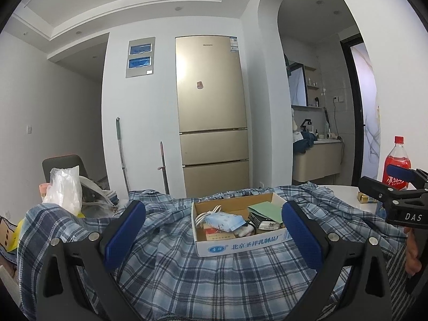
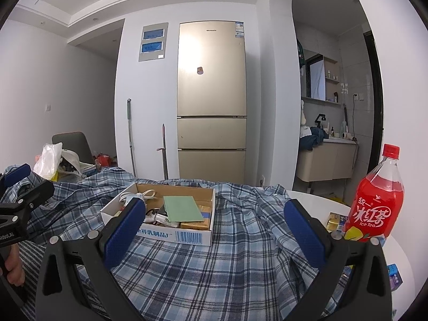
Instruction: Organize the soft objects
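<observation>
A blue plaid shirt (image 1: 187, 281) lies spread and rumpled over the round white table; it also fills the lower right wrist view (image 2: 214, 275). An open cardboard box (image 1: 240, 246) full of small items sits on top of the shirt, also shown in the right wrist view (image 2: 184, 236). My left gripper (image 1: 214, 230) is open and empty, hovering over the shirt just in front of the box. My right gripper (image 2: 214, 227) is open and empty above the shirt, right of the box. Each gripper shows at the edge of the other's view.
A red iced tea bottle (image 2: 377, 200) and small gold cartons (image 2: 335, 220) stand on the bare table edge (image 2: 315, 195) at right. A plastic bag (image 1: 65, 187) and clutter sit at left by a grey chair (image 2: 72, 140). A fridge (image 1: 211, 107) stands behind.
</observation>
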Motion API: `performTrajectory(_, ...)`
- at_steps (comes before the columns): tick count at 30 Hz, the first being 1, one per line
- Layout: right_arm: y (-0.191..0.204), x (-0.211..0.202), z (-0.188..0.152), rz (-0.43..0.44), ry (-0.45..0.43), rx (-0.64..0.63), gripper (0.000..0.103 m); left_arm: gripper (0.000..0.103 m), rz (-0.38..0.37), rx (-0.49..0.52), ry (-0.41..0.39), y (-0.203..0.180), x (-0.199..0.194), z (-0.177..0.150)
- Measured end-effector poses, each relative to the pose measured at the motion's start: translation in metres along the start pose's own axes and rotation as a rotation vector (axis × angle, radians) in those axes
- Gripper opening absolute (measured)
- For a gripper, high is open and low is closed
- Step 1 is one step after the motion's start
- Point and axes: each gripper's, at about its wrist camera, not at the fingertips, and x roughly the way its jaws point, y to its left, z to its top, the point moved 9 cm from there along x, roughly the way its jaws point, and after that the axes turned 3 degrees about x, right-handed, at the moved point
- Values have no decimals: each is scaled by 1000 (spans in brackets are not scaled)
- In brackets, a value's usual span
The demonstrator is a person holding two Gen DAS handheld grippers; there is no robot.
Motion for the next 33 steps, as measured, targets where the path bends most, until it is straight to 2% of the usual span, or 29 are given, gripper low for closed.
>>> performTrajectory(33,0,1,-1,-1,4,1,103,103,3,-8,6,2,1,-2)
